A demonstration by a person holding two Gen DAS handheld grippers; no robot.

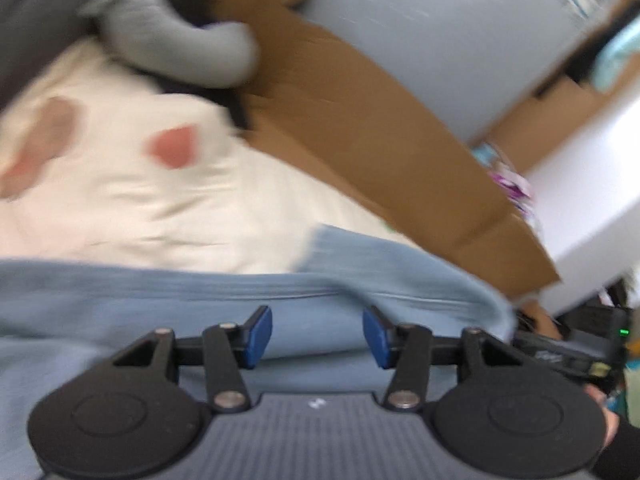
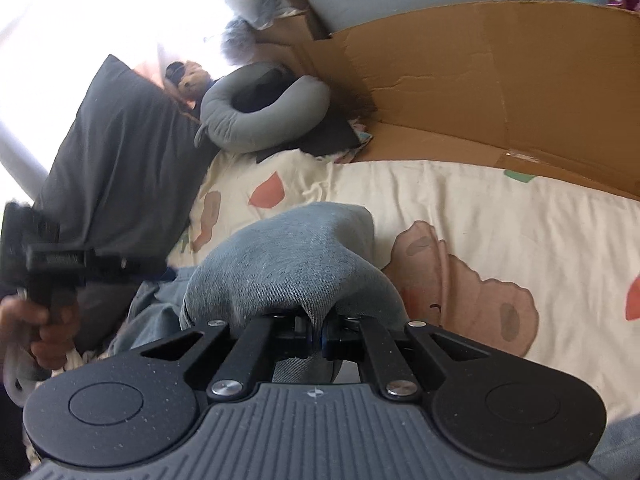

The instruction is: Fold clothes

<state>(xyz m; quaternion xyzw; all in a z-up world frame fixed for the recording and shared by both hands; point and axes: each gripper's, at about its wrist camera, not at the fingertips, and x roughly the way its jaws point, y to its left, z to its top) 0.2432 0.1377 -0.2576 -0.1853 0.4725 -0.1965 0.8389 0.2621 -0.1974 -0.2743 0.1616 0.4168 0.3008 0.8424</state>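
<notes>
A light blue garment (image 1: pixel 160 308) lies across the cream printed bedsheet (image 1: pixel 160 200). My left gripper (image 1: pixel 317 336) hovers just over it, open, and its blue pads (image 1: pixel 260 336) stand apart with only cloth lying beneath them. In the right wrist view the same garment (image 2: pixel 288 264) looks blue-grey and twill-woven. It is bunched into a raised hump in front of my right gripper (image 2: pixel 318 334), which is shut on a pinch of its fabric. The left wrist view is blurred.
A brown cardboard sheet (image 2: pixel 500 92) stands along the far side of the bed. A grey neck pillow (image 2: pixel 256 120), a dark grey pillow (image 2: pixel 120 160) and a small plush toy (image 2: pixel 192 80) lie at the head. A person's hand (image 2: pixel 44 328) grips a handle at the left.
</notes>
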